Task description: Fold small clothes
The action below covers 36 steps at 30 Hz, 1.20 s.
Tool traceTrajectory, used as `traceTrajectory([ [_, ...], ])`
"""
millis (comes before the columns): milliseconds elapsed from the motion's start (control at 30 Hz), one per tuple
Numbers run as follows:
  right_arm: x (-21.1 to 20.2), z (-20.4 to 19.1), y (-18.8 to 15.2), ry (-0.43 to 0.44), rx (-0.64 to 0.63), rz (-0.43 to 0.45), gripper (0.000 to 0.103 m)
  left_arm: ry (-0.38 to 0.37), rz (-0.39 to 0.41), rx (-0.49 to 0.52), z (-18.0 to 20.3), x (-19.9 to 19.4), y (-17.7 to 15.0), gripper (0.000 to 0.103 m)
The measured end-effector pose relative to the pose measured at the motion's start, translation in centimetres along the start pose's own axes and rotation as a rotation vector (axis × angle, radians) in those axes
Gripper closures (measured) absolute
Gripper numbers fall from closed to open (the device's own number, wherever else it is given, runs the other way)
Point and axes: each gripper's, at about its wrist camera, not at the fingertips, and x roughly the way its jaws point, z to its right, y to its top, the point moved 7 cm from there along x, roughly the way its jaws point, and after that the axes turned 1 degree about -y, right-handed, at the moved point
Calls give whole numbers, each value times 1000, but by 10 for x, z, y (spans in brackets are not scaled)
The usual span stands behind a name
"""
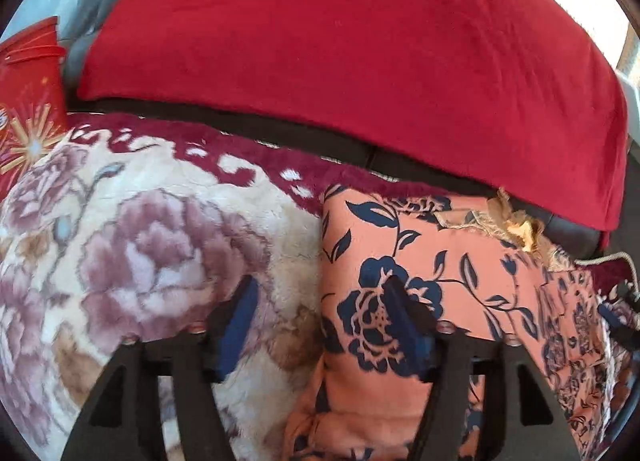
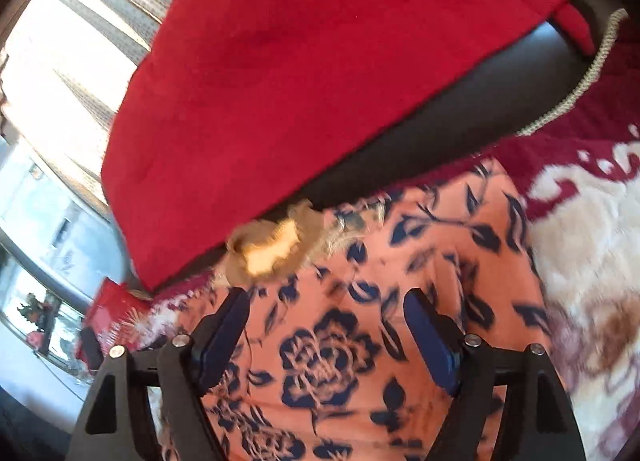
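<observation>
We hold our left gripper [image 1: 320, 293] low and angled forward, its two blue-padded fingers [image 1: 240, 317] spread wide apart with nothing clamped between them. Our right gripper [image 2: 326, 301] is posed much the same, jaws parted wide and fingers [image 2: 430, 335] pointing forward and slightly down. Neither of our hands shows in either wrist view.

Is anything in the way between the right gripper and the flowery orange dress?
Nothing visible. The right gripper hangs open directly over the orange dress, with only air between them.
</observation>
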Motion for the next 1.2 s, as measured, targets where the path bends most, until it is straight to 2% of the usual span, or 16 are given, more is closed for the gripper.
traceTrajectory([
  [33, 9, 9, 1, -28, 16, -16, 16, 23, -33, -10, -2, 13, 1, 35],
  [67, 24, 24, -1, -70, 34, -64, 16, 60, -77, -19, -7, 30, 1, 32],
  [133, 22, 29, 2, -55, 69, -39, 18, 70, -67, -12, -7, 36, 8, 32],
  [167, 11, 23, 2, -48, 85, -25, 16, 75, -69, -9, -4, 30, 11, 33],
  [233, -10, 9, -5, -28, 43, 4, 16, 35, -25, -14, 0, 9, 13, 32],
  [333, -51, 5, -36, -63, -30, 24, 16, 7, 42, 14, -4, -34, 0, 31],
  [433, -107, 14, -85, -111, -67, 35, 16, -22, 83, 9, -16, -79, -25, 24],
  [600, -186, 31, -155, -156, -60, 51, 16, -73, 137, -35, -36, -161, -90, 16],
  [700, -222, 40, -188, -184, -48, 48, 16, -96, 146, -25, -33, -188, -119, 14],
  [833, -237, 57, -225, -160, 7, 10, 16, -133, 117, -11, -27, -206, -151, 12],
  [1000, -215, 82, -255, -104, 144, -76, 18, -138, 35, -30, -34, -198, -185, 12],
  [1100, -212, 81, -264, -93, 144, -87, 34, -111, -12, -56, -44, -192, -200, 12],
  [1133, -213, 79, -266, -76, 134, -94, 50, -112, -20, -73, -47, -191, -203, 12],
  [1167, -214, 79, -269, -74, 126, -107, 59, -110, -24, -87, -50, -191, -207, 12],
  [1200, -215, 80, -272, -83, 120, -113, 60, -106, -27, -88, -52, -191, -209, 12],
])
